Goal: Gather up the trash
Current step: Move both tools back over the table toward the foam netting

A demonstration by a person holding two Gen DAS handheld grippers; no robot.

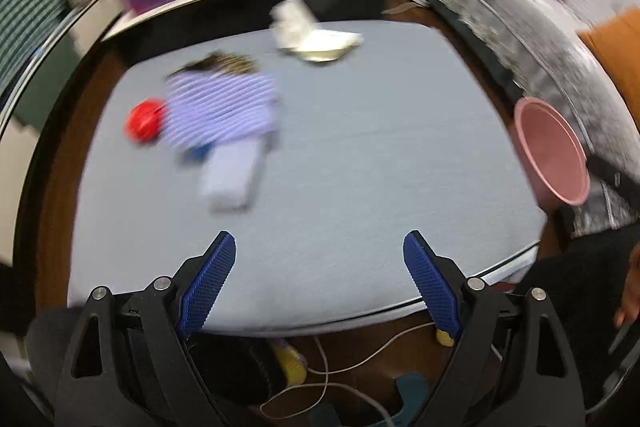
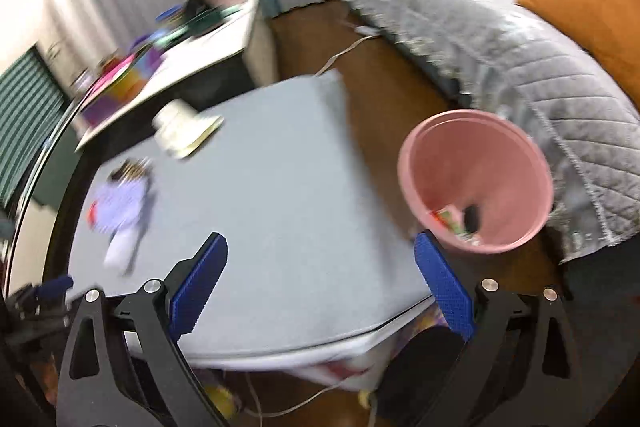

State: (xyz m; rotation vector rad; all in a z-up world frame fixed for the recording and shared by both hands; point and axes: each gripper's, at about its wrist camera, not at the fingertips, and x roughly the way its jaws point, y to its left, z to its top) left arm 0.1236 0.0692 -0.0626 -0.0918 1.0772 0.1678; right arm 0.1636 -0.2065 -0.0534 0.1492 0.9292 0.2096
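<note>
Both the left gripper and right gripper stand wide and empty over the grey-clothed table; a fetching step, I judge, next reaching for the striped lilac wrapper; one round pink plastic bin holds two or three scraps; one red ball; one white cup.

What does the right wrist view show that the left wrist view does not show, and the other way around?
Only the right wrist view shows the inside of the pink bin, with trash at its bottom, and the open right gripper.

Only the left wrist view clearly shows the red round object beside the striped cloth, and the open left gripper.

Both show the grey table, the white cup, the bin and the sofa.
</note>
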